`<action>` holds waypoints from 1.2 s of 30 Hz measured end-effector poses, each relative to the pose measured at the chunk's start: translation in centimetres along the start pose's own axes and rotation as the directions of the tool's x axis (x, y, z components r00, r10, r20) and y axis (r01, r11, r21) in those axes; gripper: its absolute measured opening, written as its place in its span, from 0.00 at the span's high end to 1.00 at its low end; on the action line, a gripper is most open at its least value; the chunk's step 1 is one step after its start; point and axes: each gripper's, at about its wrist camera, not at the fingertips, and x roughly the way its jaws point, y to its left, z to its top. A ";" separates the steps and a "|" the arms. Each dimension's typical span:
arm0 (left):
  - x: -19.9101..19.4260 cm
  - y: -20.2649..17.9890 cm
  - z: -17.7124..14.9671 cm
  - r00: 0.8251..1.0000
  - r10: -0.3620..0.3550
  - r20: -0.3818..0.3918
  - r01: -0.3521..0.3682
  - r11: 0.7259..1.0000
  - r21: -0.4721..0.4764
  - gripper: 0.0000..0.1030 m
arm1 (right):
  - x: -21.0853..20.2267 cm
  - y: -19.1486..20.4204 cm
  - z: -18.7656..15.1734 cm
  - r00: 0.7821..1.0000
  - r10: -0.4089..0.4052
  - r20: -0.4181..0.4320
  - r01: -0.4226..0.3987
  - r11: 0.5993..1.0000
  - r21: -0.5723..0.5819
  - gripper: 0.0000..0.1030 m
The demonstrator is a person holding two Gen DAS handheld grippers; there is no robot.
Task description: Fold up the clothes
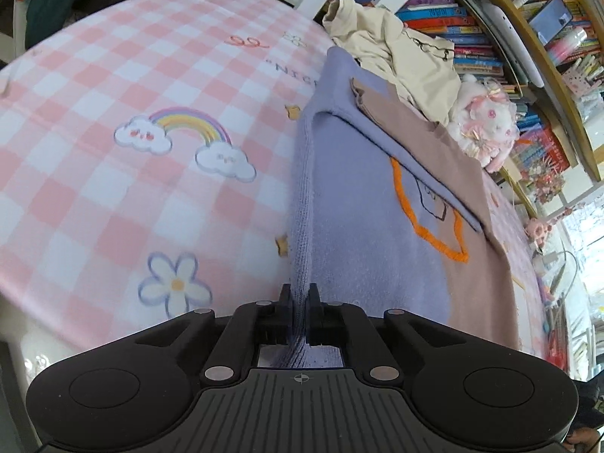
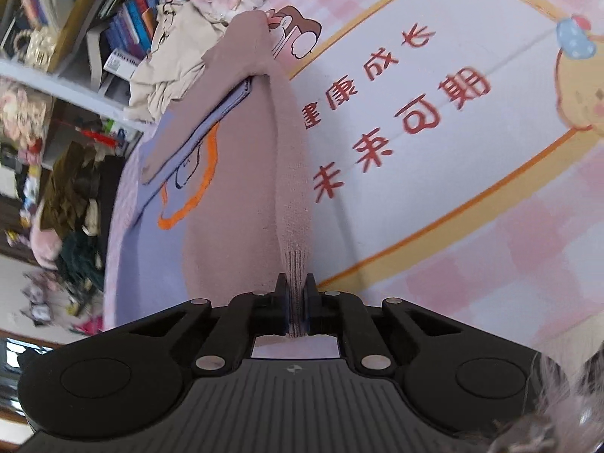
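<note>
While both grippers were clamped on cloth, the sweater (image 1: 362, 204) hung stretched between them above the pink checked mat (image 1: 113, 120).

Nearest the left camera, the left gripper (image 1: 300, 294) had its jaws closed on a ribbed lilac edge, probably the hem or a cuff; the knit ran up from the jaws in a taut, narrow ridge. In the right view, the right gripper (image 2: 296, 287) pinched a ribbed mauve edge in the same way, with its fabric rising in a soft rolled fold.

Further out, the body of the garment showed two colour panels, lilac and mauve, with an orange stitched outline (image 1: 426, 222) across them. One lilac flap was already turned over the front, its edge lying diagonally. The far end rested on the mat near a crumpled cream garment (image 1: 400, 45), which lay just beside a plush toy (image 1: 483, 128) and the bookshelf (image 1: 472, 26).

Judgement on handling: a light, soft, stretchy knit, limp rather than stiff. It sagged between the grips and would drape wherever lowered. The ribbed bands looked the firmest places to hold, being thicker and less prone to slipping out. A pull too far apart would likely distort the knit. Whether the fold was midway or nearly complete could not be settled.
</note>
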 end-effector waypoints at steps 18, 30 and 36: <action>-5.5 -2.2 -9.1 0.991 -0.121 -0.061 0.116 0.989 -0.091 0.96 | -10.1 -5.3 -5.3 0.999 0.044 -0.027 -0.043 0.998 0.039 0.94; -6.8 -3.6 -9.5 0.970 -0.244 0.019 0.245 0.965 -0.099 0.96 | -12.4 -6.2 -4.7 0.993 0.115 -0.031 -0.115 0.993 0.029 0.94; -8.1 -5.2 -5.6 0.902 -0.389 0.188 0.412 0.905 -0.105 0.96 | -14.4 -4.5 -0.8 0.956 0.255 0.149 -0.266 0.962 0.063 0.94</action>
